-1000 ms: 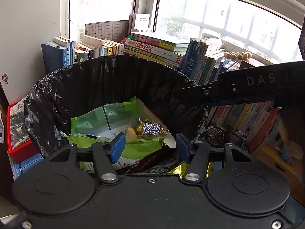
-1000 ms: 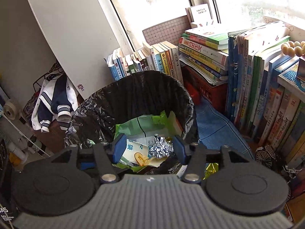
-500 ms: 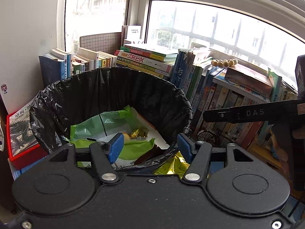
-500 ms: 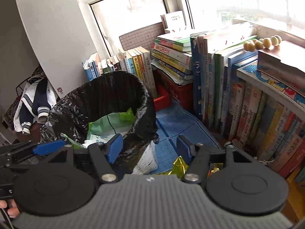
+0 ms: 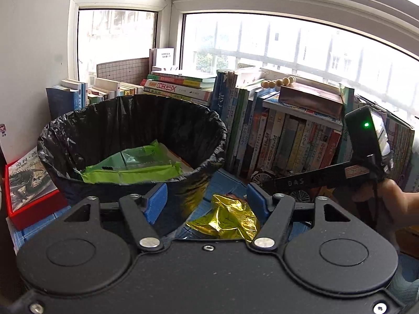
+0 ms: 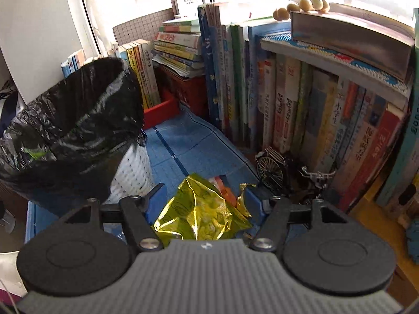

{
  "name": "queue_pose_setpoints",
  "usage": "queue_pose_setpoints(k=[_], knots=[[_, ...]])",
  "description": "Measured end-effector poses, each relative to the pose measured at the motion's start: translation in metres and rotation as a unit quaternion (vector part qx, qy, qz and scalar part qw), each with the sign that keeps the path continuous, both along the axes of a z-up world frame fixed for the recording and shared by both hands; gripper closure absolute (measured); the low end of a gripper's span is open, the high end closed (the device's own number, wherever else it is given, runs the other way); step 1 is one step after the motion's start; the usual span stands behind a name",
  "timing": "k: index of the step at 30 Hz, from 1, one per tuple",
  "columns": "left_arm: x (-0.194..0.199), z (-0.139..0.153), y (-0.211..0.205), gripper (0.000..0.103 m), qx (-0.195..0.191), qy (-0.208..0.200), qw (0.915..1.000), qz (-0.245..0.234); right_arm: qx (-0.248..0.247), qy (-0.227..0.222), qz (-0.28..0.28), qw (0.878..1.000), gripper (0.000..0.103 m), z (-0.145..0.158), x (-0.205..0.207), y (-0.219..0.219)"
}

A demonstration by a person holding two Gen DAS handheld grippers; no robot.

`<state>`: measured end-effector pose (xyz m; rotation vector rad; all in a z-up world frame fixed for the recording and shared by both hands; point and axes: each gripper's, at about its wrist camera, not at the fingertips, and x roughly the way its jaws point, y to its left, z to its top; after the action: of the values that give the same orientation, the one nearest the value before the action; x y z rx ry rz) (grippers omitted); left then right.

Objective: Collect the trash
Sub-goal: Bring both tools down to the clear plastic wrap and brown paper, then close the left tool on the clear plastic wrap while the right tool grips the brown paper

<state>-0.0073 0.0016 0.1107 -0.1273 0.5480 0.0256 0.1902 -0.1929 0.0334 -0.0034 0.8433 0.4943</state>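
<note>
On floor beside bin (image 6: 78,120): gold wrapper (image 6: 201,212)
Right gripper (image 6: 207,204): apart, straddling wrapper, not pressing
Left gripper (image 5: 207,204): just widened, empty

- One bin (image 5: 131,141) with one black liner (image 6: 78,120).
- One green packet (image 5: 131,167) showing in the bin.
- One gold wrapper (image 6: 199,212) on the blue mat (image 6: 199,146).
- Two grippers: left (image 5: 207,201), right (image 6: 204,201).
- One hand (image 5: 398,204) in view.
- Two toy bicycles (image 6: 272,167) by the books.
- Six wooden beads (image 5: 279,81) in a row, seen from the left wrist.
- One red tray (image 5: 28,204) beside the bin.
- Books (image 6: 301,99): too many to count.
</note>
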Motion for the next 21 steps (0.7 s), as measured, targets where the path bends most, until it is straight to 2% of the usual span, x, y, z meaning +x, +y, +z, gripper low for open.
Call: queue_pose_setpoints(k=[5, 13, 17, 21], knots=[[-0.004, -0.023, -0.01, 0.031, -0.017, 0.009, 0.9998, 0.009, -0.025, 0.011, 0.008, 1.0, 0.027, -0.02, -0.009, 0.001], [0.002, -0.092, -0.018, 0.025, 0.032, 0.06, 0.9959, 0.06, -0.073, 0.05, 0.016, 0.996, 0.027, -0.067, -0.027, 0.004], [0.006, -0.125, -0.015, 0.025, 0.049, 0.099, 0.9902, 0.085, -0.096, 0.054, 0.026, 0.994, 0.027, -0.085, -0.038, 0.003], [0.009, -0.146, -0.005, 0.024, 0.055, 0.118, 0.9834, 0.126, -0.101, 0.066, 0.024, 0.992, 0.026, -0.095, -0.042, -0.001]])
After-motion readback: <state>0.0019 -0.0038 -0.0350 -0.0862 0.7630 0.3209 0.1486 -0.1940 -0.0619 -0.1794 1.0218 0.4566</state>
